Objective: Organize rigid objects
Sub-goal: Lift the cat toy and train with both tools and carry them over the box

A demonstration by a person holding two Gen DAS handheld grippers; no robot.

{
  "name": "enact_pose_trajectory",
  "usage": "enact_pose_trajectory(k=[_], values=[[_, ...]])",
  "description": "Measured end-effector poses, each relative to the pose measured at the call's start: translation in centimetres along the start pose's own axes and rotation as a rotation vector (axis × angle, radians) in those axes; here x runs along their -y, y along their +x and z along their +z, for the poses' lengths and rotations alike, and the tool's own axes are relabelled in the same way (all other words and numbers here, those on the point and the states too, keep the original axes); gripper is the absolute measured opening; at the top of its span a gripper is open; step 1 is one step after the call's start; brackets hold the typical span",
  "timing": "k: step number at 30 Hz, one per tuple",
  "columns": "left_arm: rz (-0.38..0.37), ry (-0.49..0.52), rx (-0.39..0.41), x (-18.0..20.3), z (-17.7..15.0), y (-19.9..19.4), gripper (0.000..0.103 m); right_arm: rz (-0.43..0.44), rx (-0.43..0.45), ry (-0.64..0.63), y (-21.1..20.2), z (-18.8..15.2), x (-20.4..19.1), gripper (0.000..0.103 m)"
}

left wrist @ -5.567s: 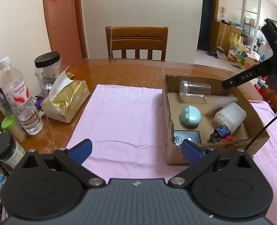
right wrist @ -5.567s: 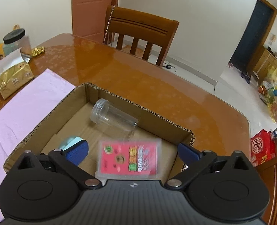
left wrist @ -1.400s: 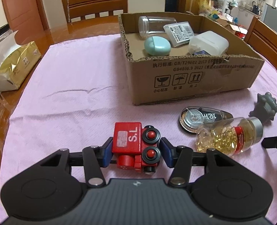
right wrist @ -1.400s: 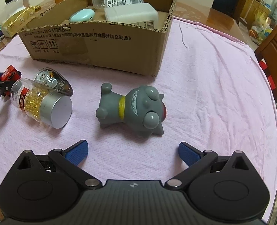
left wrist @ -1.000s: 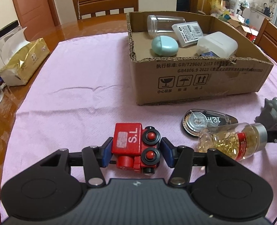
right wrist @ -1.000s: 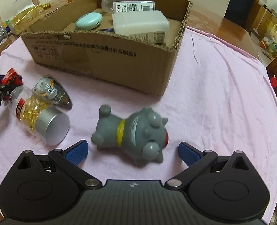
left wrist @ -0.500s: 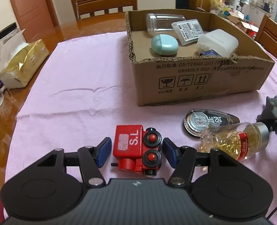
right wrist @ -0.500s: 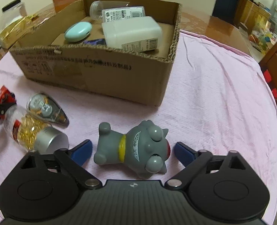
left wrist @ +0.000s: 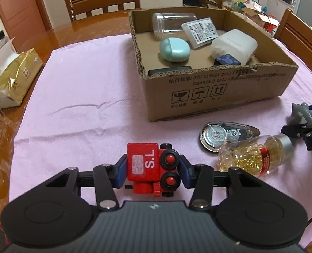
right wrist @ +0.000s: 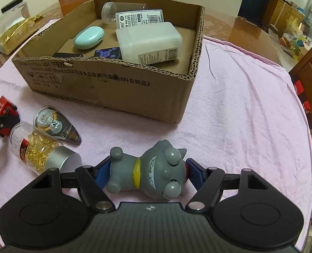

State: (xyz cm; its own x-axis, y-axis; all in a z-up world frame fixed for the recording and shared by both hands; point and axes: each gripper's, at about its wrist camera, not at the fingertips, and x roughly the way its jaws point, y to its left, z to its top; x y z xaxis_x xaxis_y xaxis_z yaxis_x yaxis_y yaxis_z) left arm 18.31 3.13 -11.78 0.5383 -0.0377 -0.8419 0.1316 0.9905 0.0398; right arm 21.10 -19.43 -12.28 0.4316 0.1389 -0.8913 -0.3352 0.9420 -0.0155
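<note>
Both grippers are closing in compared with half a second ago: the left gripper [left wrist: 152, 172], then parted around the red toy train [left wrist: 151, 169], is now pinching it from both sides, and the right gripper [right wrist: 144, 174], then wide around the grey cat figurine [right wrist: 149, 174], is now squeezing it head and rump between its blue pads.

Nearest the left gripper, the train is sitting on its side between the fingers, wheels facing right, over the pink cloth [left wrist: 82, 97]. Just ahead and to the right of it, a capsule bottle [left wrist: 255, 158] is lying on its side with its silver cap pointing right, touching a tape dispenser [left wrist: 223, 136] just beyond it. Further right, the other gripper is showing at the frame edge with the grey figurine.

From the right gripper, the same bottle [right wrist: 37, 149] and dispenser [right wrist: 55, 126] are lying to the left, near the fingers.

Beyond both, the cardboard box [left wrist: 219, 92] is standing on the cloth, holding a mint oval case [left wrist: 174, 49], a white plastic container [right wrist: 148, 42], a clear jar [left wrist: 172, 24] on its side, a labelled flat pack [left wrist: 201, 31] and a small dark blue box [right wrist: 108, 53].

Far left of the left gripper, a gold tissue pack [left wrist: 12, 80] is resting on the wooden table [left wrist: 75, 35].
</note>
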Motion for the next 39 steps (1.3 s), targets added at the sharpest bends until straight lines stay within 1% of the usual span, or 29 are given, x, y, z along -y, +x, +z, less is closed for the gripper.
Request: enact_pose_trajectory(k=[5,9,15,19,24,30,32,33,34,36,39], values=[[-0.019,0.025,0.002,-0.3,0.6,-1.3,0.048,0.015,0.003,-0.038,-1.6,0.3,0.3,0.077],[-0.034,0.050,0.010,-0.6,1.3,-3.0,0.048,0.039,0.016,-0.080,-3.7,1.0,0.6,0.077],[-0.075,0.083,0.032,-1.1,3.0,-5.7,0.048,0.059,0.093,-0.132,-7.5,3.5,1.0,0.077],[-0.082,0.110,0.074,-1.0,4.6,-7.1,0.048,0.065,0.164,-0.151,-9.0,6.0,0.9,0.077],[-0.074,0.136,0.132,-0.9,6.8,-8.1,0.048,0.070,0.224,-0.177,-9.0,8.8,0.5,0.077],[-0.055,0.156,0.181,-0.9,9.4,-8.2,0.048,0.063,0.233,-0.184,-7.2,10.8,0.4,0.078],[-0.045,0.162,0.193,-0.8,10.4,-7.9,0.048,0.057,0.224,-0.187,-6.5,11.1,0.4,0.079],[-0.042,0.164,0.200,-0.8,10.9,-7.7,0.048,0.054,0.227,-0.184,-6.3,11.0,0.4,0.085],[-0.041,0.166,0.205,-0.8,11.3,-7.6,0.048,0.055,0.229,-0.173,-6.1,11.0,0.5,0.093],[-0.040,0.167,0.214,-0.8,12.1,-7.2,0.048,0.068,0.233,-0.140,-6.0,10.7,0.7,0.100],[-0.045,0.172,0.221,-0.6,13.5,-6.3,0.048,0.083,0.240,-0.100,-6.4,10.1,0.9,0.103]])
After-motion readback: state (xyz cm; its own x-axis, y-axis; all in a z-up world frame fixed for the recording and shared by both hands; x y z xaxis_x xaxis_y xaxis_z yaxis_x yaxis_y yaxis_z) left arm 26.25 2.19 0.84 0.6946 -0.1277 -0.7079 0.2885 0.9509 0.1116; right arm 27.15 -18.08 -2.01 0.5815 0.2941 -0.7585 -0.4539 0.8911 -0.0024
